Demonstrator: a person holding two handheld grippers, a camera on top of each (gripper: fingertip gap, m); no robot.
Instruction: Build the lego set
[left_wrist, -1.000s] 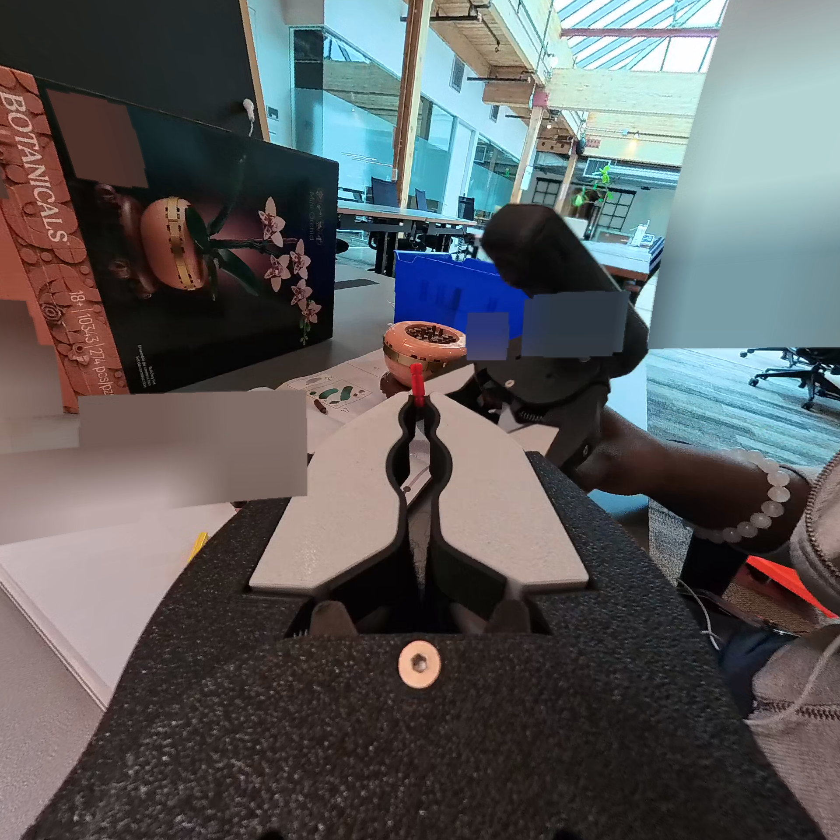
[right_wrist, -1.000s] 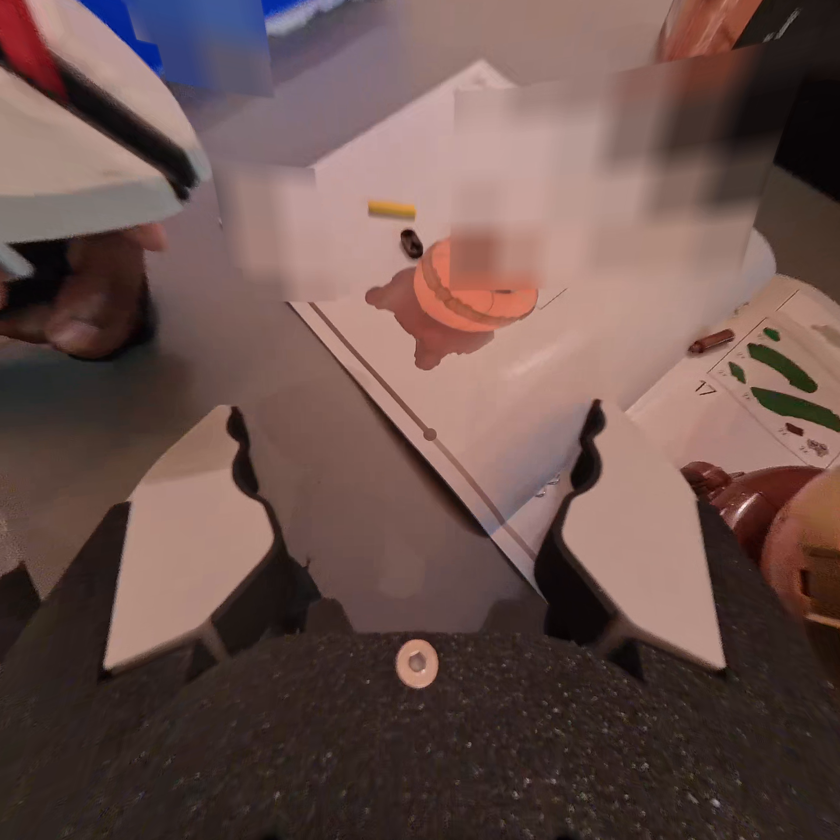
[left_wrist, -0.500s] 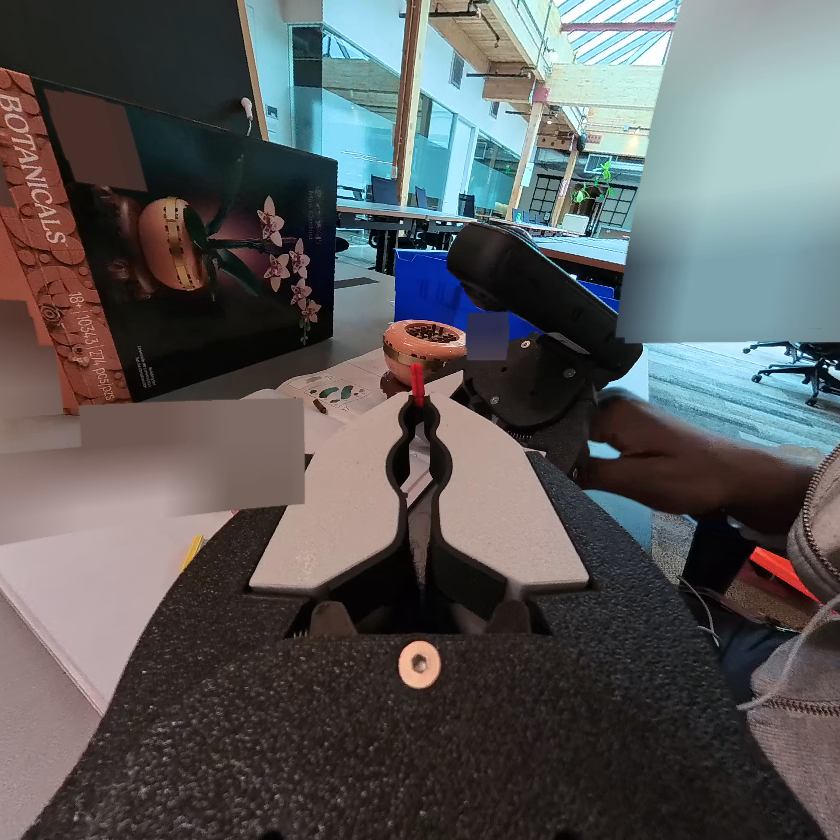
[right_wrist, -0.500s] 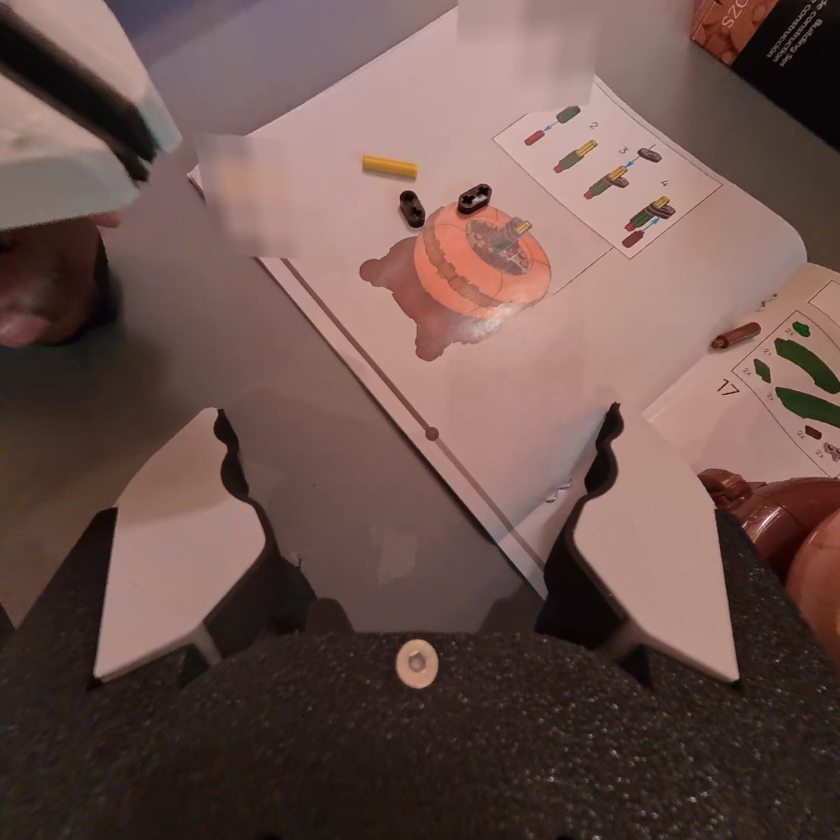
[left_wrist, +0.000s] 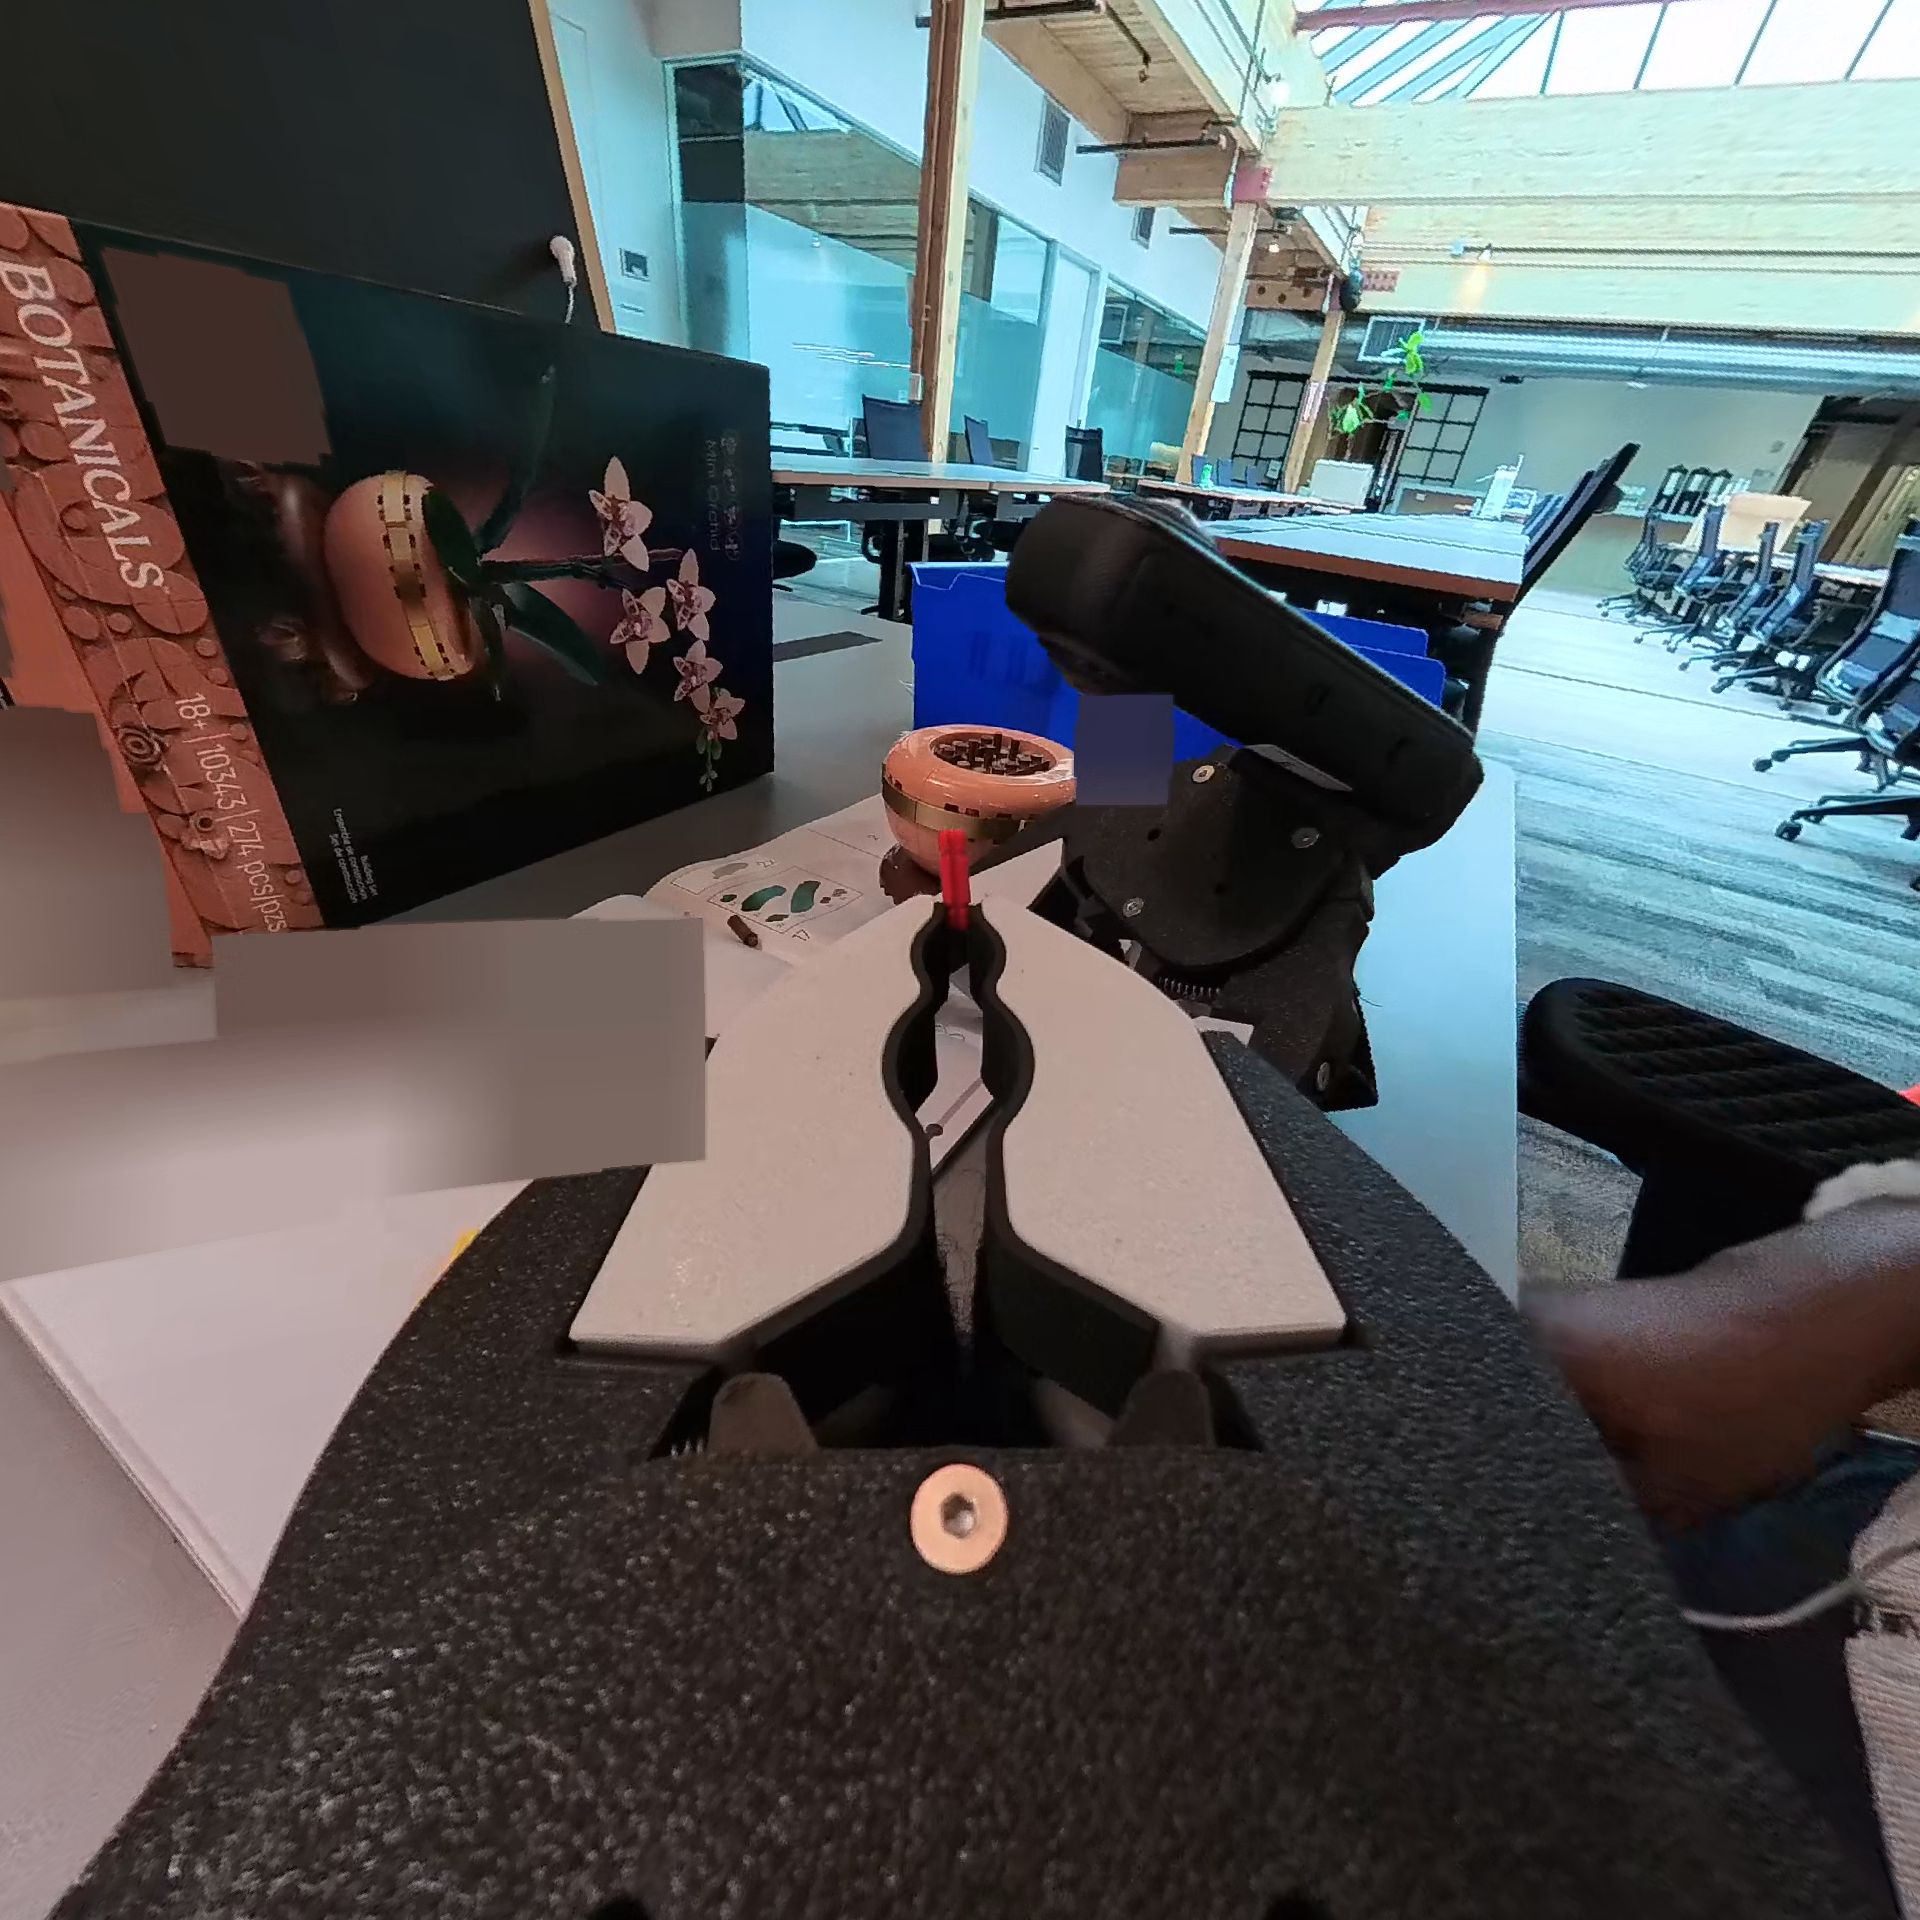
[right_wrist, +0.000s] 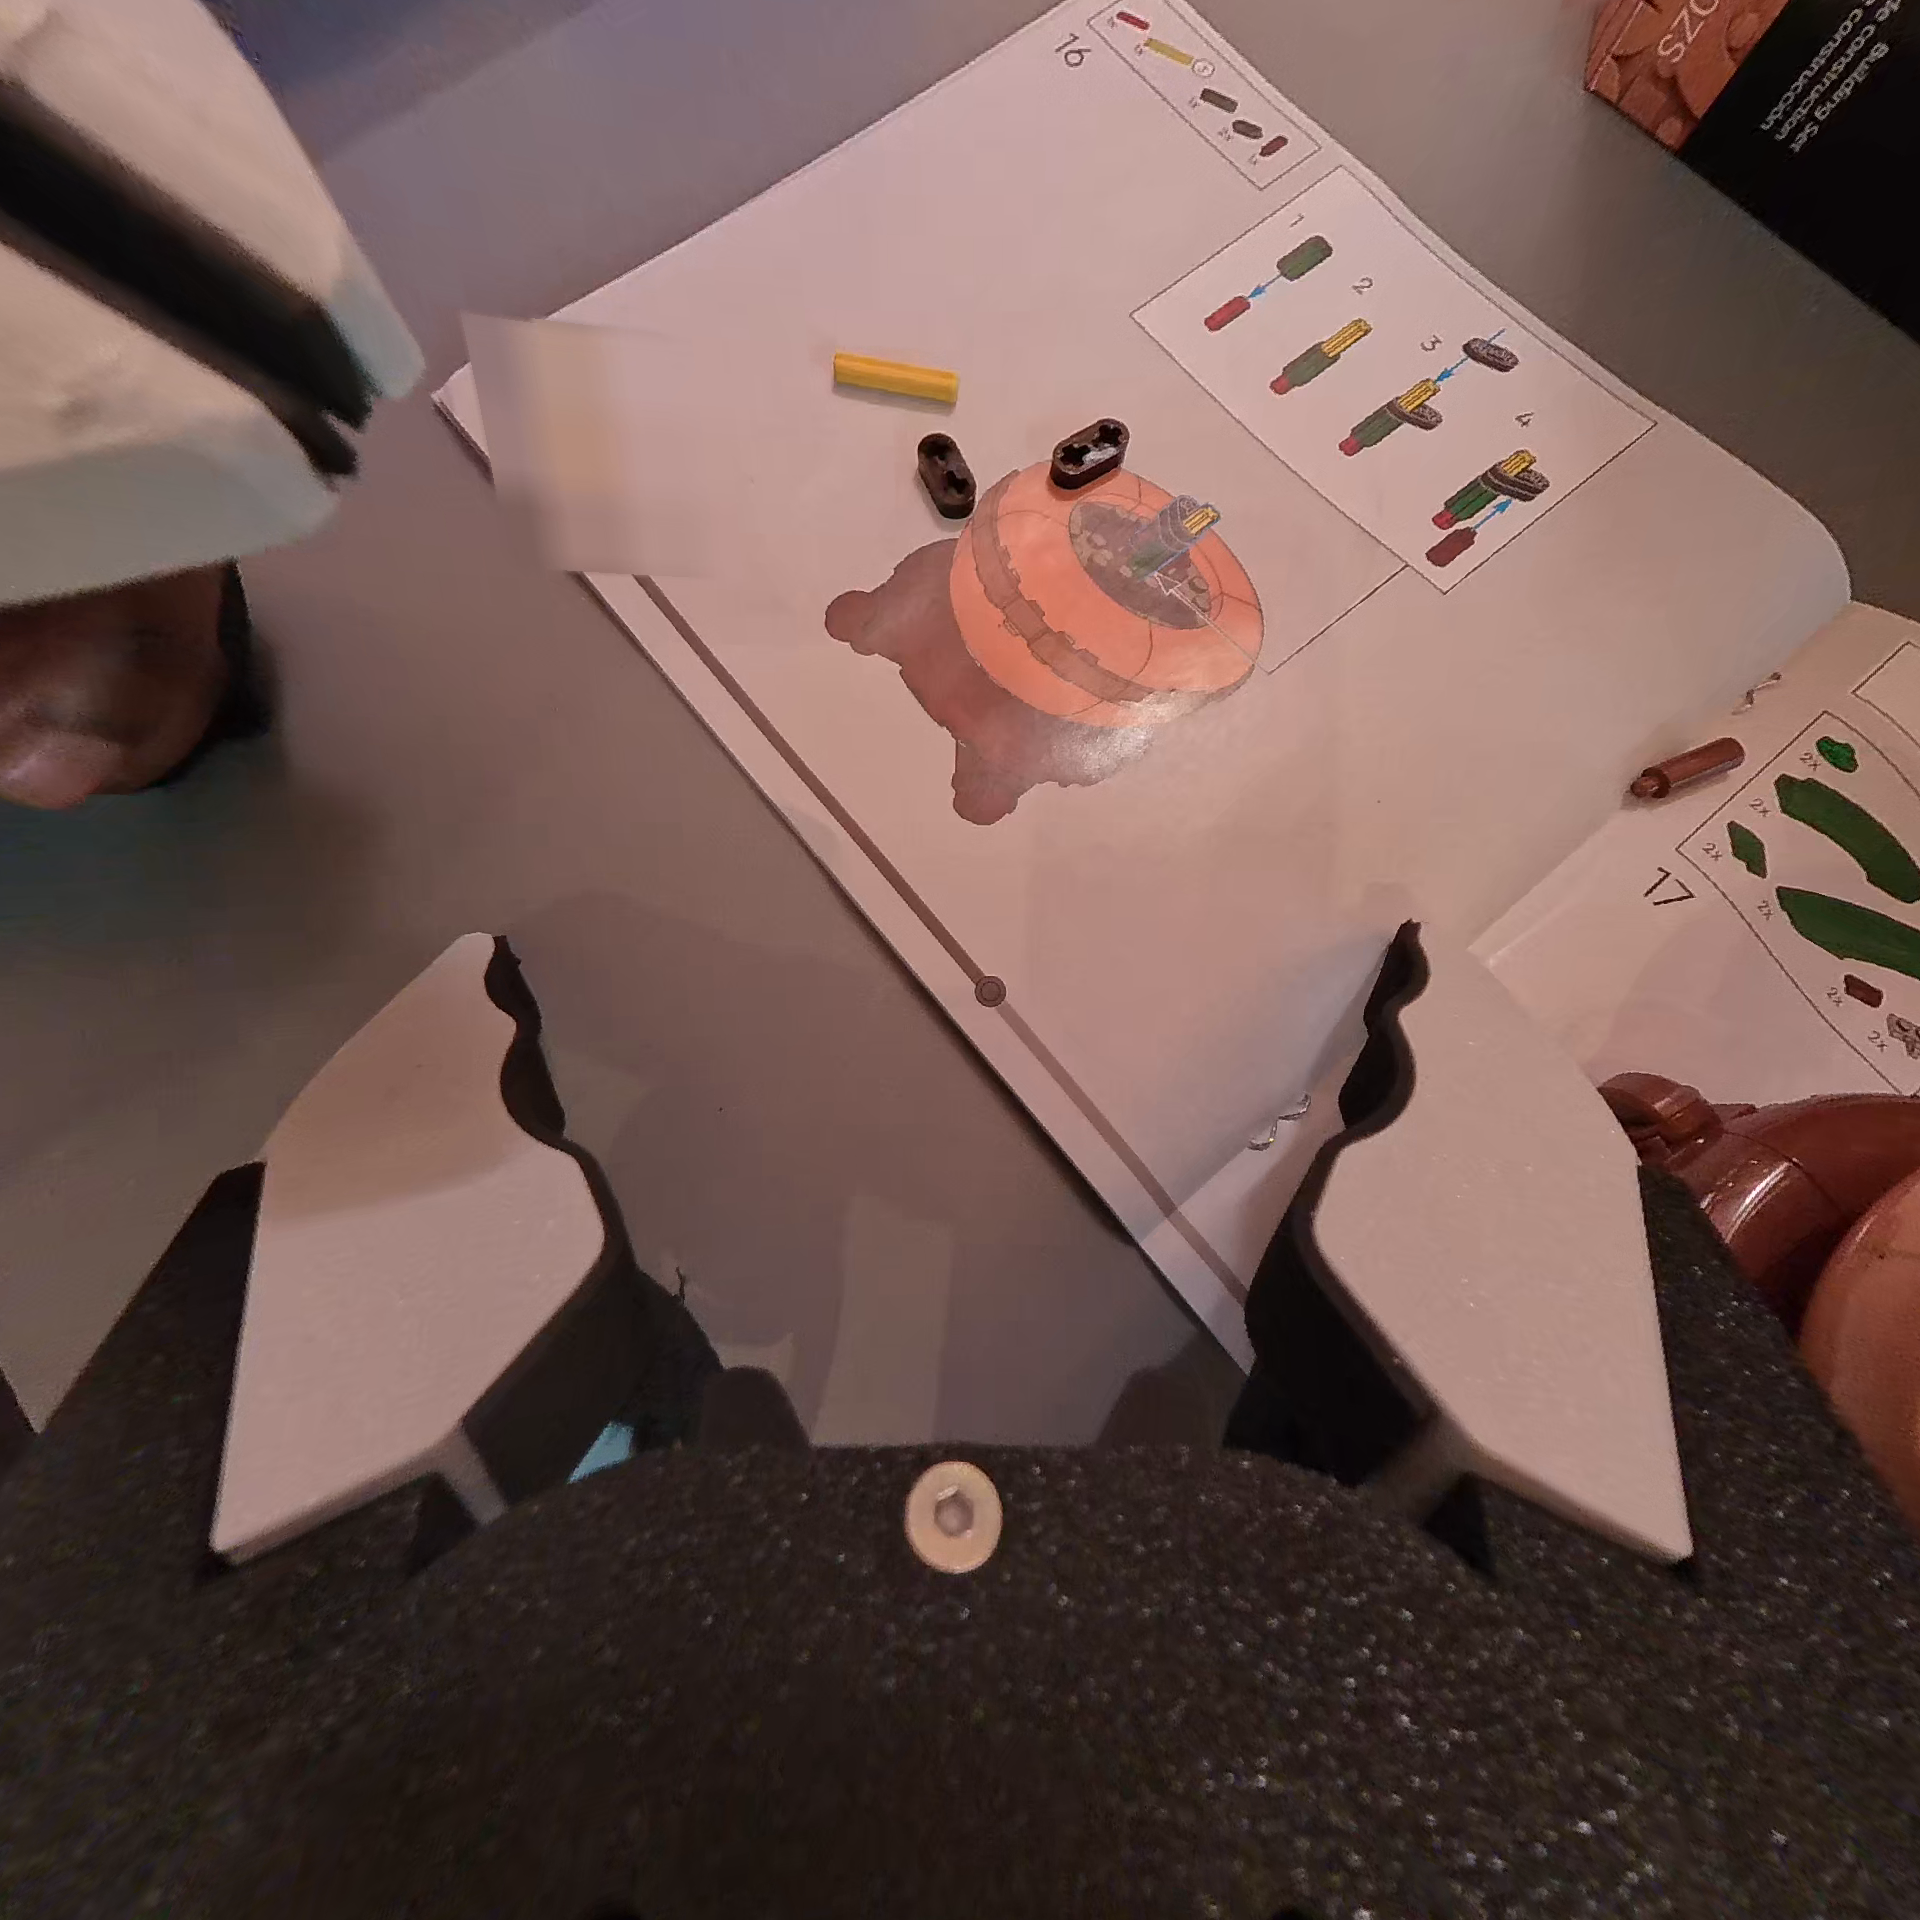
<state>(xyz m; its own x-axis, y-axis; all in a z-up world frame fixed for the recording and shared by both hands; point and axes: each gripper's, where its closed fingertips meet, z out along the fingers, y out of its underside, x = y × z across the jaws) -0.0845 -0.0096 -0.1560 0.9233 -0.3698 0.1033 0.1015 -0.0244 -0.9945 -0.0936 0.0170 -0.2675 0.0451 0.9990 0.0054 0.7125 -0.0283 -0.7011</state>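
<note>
My left gripper (left_wrist: 956, 920) is shut on a small red pin (left_wrist: 952, 876), held upright above the table. Behind it stands the pink and gold pot model (left_wrist: 977, 788). My right gripper (right_wrist: 956, 956) is open and empty, resting tilted on the grey table over the open instruction booklet (right_wrist: 1039, 831); it also shows in the left wrist view (left_wrist: 1236, 748). On the booklet lie a yellow axle (right_wrist: 894, 375), two black link pieces (right_wrist: 945, 474) (right_wrist: 1088, 453) and a brown pin (right_wrist: 1688, 769). The pot's brown base (right_wrist: 1756, 1174) is at the right edge.
The dark set box (left_wrist: 416, 644) stands at the left, and its corner shows in the right wrist view (right_wrist: 1787, 135). A blue bin (left_wrist: 977, 655) sits behind the pot. A hand (left_wrist: 1745, 1382) is at the lower right, off the right gripper. A black chair back (left_wrist: 1725, 1101) is beyond the table edge. About 11 centimeters separates my right fingertips from the yellow axle (right_wrist: 894, 375).
The person's hand has let go of the right gripper and drawn back to the right. The right gripper has tipped down, bringing more of the booklet into view. My left gripper has not moved.
</note>
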